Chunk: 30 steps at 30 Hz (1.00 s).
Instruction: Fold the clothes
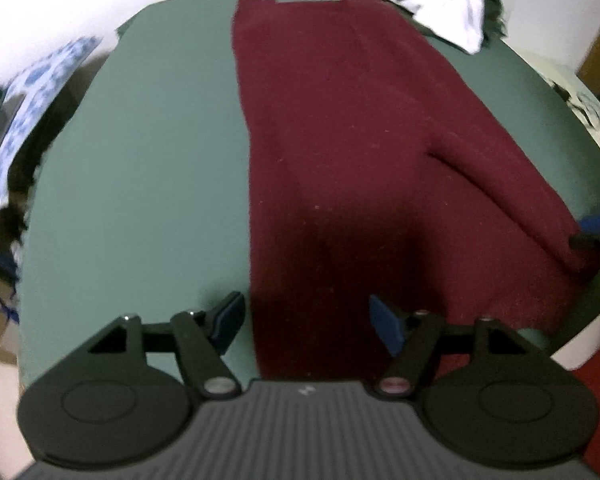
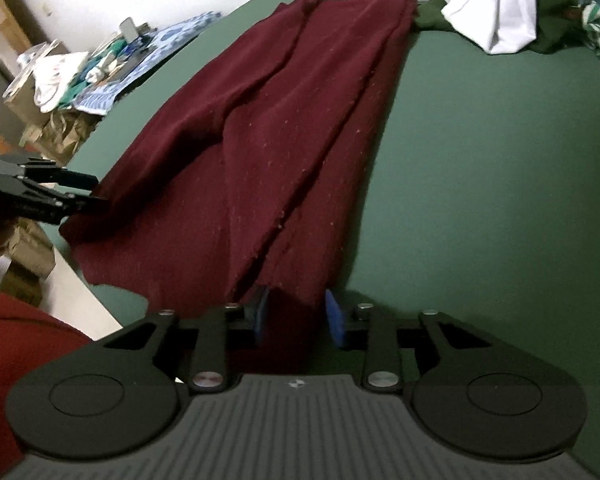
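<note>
A long maroon garment lies lengthwise on the green table, with a loose fold running along it. My left gripper hovers open over its near left edge; the cloth's edge runs between the wide-apart fingers and neither pad touches it. In the right wrist view the left gripper sits at the garment's left side. My right gripper straddles the near right corner of the cloth. A strip of cloth is between its blue pads, with a gap showing on the right side. The right gripper also shows at the garment's right corner.
A pile of white and dark green clothes lies at the table's far right corner. Left of the table are a blue patterned cloth, boxes and clutter. A red sleeve fills the near left corner. The table's near edge is close below both grippers.
</note>
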Each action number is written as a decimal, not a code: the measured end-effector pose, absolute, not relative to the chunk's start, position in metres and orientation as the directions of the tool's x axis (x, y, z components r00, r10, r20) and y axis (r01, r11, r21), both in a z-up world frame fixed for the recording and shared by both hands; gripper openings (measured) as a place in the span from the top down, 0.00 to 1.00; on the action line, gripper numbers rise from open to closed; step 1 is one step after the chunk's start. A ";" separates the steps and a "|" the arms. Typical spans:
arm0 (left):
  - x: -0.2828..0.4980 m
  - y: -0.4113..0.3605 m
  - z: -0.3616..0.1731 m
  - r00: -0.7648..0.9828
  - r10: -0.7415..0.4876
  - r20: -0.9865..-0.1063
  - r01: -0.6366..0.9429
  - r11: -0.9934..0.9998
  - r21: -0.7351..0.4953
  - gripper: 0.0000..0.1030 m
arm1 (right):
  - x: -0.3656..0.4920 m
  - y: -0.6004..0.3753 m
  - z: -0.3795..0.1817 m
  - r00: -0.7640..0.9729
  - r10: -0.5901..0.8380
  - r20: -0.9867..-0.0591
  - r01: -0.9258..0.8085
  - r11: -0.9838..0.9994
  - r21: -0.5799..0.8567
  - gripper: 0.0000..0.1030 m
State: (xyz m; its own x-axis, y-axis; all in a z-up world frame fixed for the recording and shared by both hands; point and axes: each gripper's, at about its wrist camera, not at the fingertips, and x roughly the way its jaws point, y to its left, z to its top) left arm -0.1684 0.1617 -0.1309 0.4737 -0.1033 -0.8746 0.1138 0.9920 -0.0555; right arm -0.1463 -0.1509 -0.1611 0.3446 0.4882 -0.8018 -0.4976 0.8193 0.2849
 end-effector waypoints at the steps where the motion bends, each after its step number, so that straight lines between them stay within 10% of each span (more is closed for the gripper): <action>1: -0.169 0.163 -0.130 0.471 -0.097 -0.877 0.104 0.993 -0.054 0.30 | -0.145 -0.152 -0.160 0.338 0.493 -0.802 -0.508 0.813 0.286 0.69; 17: -0.001 0.167 -0.032 0.563 -0.140 -0.815 0.337 0.939 0.071 0.32 | 0.058 -0.136 -0.039 0.328 0.587 -0.740 -0.563 0.751 0.346 0.62; 30: 0.179 0.197 -0.108 0.537 -0.248 -0.806 0.353 0.934 -0.052 0.49 | 0.221 -0.112 -0.115 0.445 0.538 -0.716 -0.364 0.839 0.405 0.61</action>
